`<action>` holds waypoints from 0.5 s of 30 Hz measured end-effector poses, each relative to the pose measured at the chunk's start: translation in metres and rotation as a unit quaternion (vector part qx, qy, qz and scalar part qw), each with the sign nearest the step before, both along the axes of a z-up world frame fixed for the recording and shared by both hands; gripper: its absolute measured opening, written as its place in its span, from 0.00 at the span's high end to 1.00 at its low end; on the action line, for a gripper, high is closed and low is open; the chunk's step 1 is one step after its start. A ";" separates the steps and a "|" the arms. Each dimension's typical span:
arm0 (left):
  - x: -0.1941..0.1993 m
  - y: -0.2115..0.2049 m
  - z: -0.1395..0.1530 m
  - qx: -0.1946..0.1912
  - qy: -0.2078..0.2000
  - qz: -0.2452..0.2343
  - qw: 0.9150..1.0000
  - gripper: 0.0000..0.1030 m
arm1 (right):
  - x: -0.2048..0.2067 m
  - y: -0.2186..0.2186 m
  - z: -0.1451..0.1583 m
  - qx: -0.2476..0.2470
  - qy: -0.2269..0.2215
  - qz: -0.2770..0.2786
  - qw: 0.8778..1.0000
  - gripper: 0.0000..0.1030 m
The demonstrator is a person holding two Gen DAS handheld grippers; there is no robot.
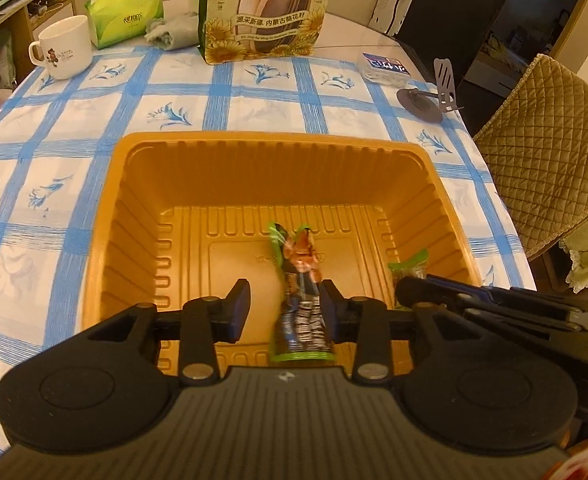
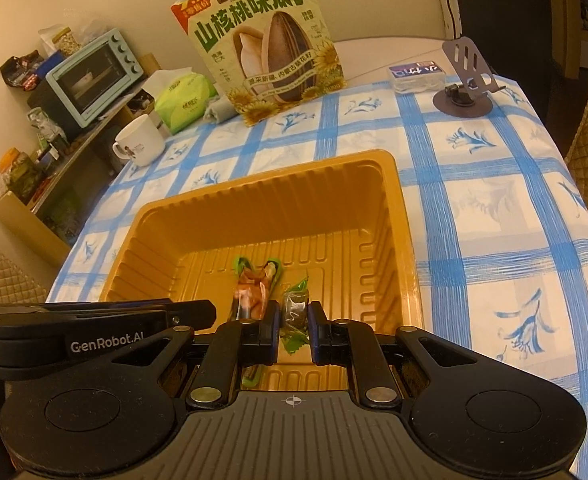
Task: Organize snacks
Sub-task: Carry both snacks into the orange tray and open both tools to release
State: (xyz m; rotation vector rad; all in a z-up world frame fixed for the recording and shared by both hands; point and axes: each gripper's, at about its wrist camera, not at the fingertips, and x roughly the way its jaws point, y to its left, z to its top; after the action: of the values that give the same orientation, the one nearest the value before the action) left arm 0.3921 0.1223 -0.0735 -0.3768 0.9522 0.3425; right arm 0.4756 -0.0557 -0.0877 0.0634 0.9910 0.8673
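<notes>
- Underneath everything, a table [image 1: 253,96] with a blue-checked cloth [image 2: 474,208] carries all of the items.
- At its far edge a big sunflower-seed bag [image 2: 269,52] stands upright, with a green tissue pack [image 1: 123,14] and a crumpled grey rag [image 1: 171,30] to its left.
- Near the middle sits an orange ribbed tray [image 1: 141,216], open side up; both grippers reach over its near edge.
- On the left, a white mug [image 1: 63,46] stands on the cloth; on the right, a small clear box [image 1: 386,68] and a grey phone stand [image 2: 468,80] sit near the table's far corner.
- Over the tray, the left gripper [image 1: 283,312] has its fingers [image 1: 239,308] spread apart; a long green snack [image 1: 300,296], blurred, sits between them against the right pad, clear of the left one, so nothing pinches it.
- Beside it, the right gripper [image 2: 294,334] is clenched on a small green snack [image 2: 296,312], its pads close on either side of the wrapper, which sticks out ahead of them over the tray floor.
- From the right wrist view the long snack lies in the tray just left of the small one.
</notes>
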 end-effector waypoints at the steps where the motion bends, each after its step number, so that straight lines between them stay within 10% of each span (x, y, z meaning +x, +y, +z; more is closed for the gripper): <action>1: -0.002 0.002 0.002 0.000 -0.002 0.000 1.000 0.67 | 0.000 0.000 0.000 0.000 -0.001 -0.001 1.000 0.85; 11: -0.017 0.013 0.015 0.023 -0.014 0.003 1.000 0.59 | 0.002 0.009 0.003 -0.002 -0.009 0.000 1.000 0.85; 15: -0.026 0.014 0.019 0.032 -0.019 0.004 0.999 0.42 | 0.002 0.012 0.007 0.006 -0.012 -0.004 1.000 0.84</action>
State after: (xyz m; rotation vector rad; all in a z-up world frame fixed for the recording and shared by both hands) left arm 0.3661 0.1363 -0.0545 -0.3282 0.9011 0.3717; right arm 0.4780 -0.0434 -0.0806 0.0677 0.9626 0.8642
